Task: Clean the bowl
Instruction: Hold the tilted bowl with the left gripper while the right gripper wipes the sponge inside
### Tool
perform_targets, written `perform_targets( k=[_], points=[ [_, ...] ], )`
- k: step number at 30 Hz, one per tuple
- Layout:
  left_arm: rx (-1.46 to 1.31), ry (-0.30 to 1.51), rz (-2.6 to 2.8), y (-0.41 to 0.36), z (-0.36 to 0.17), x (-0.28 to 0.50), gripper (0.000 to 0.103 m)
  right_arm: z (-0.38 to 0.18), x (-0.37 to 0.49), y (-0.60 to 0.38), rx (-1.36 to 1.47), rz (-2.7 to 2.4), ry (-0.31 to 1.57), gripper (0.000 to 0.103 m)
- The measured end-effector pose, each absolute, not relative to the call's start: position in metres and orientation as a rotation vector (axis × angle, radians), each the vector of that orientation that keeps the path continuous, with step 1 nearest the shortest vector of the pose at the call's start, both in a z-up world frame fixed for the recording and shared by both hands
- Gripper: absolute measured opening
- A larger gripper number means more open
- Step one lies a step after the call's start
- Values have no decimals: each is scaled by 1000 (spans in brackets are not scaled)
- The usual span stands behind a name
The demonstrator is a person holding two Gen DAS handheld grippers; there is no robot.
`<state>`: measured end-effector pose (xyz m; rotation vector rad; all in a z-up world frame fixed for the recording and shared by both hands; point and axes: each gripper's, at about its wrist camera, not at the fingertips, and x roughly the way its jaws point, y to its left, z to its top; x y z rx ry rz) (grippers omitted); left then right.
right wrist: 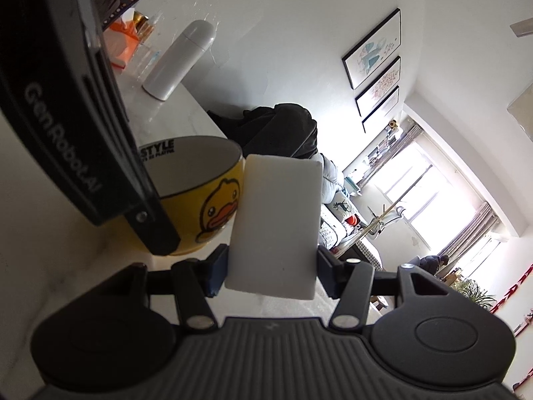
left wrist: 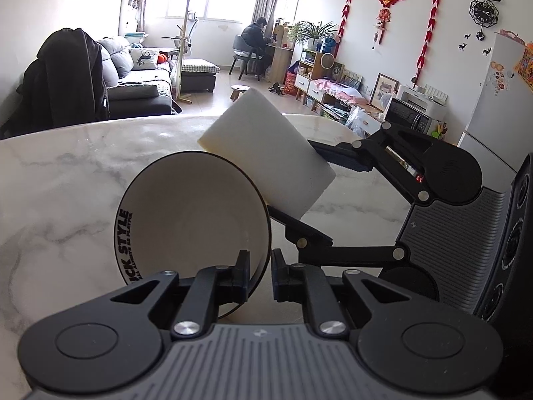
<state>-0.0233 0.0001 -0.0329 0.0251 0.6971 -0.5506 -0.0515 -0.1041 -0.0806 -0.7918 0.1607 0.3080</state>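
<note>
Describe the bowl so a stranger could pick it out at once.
Start at the white marble table. Above it, the left hand-held gripper pinches the rim of a tilted bowl, beside a white sponge block. Unlike the plain white bottle nearby, it is yellow outside with a cartoon duck and black lettering inside.

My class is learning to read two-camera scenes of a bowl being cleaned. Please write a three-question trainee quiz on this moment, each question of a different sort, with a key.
1. True or false: the left hand-held gripper is clamped on the rim of the bowl.
2. What does the right hand-held gripper hold? A) a bottle B) a white sponge block C) a cloth
3. Fill in: the bowl's outside is yellow with a cartoon ____ on it.

Key
1. True; its fingers pinch the tilted bowl's rim.
2. B; the sponge sits between its fingers, beside the bowl.
3. Duck, seen in the right wrist view.
</note>
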Motion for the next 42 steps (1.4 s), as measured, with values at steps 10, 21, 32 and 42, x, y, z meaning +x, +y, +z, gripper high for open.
perform_targets(
  k=[10, 21, 32, 42],
  points=[
    [27, 703, -555, 1, -34, -23, 13, -86, -50, -108, -790, 310, 174, 59],
    [41, 688, -519, -2, -27, -22, 13, -88, -51, -111, -756, 329, 185, 59],
    [73, 667, -488, -14, -18, -10, 13, -86, -53, -106, -769, 342, 171, 59],
    [56, 654, -492, -15, -20, -12, 9, -88, -59, -106, -781, 340, 161, 59]
  ],
)
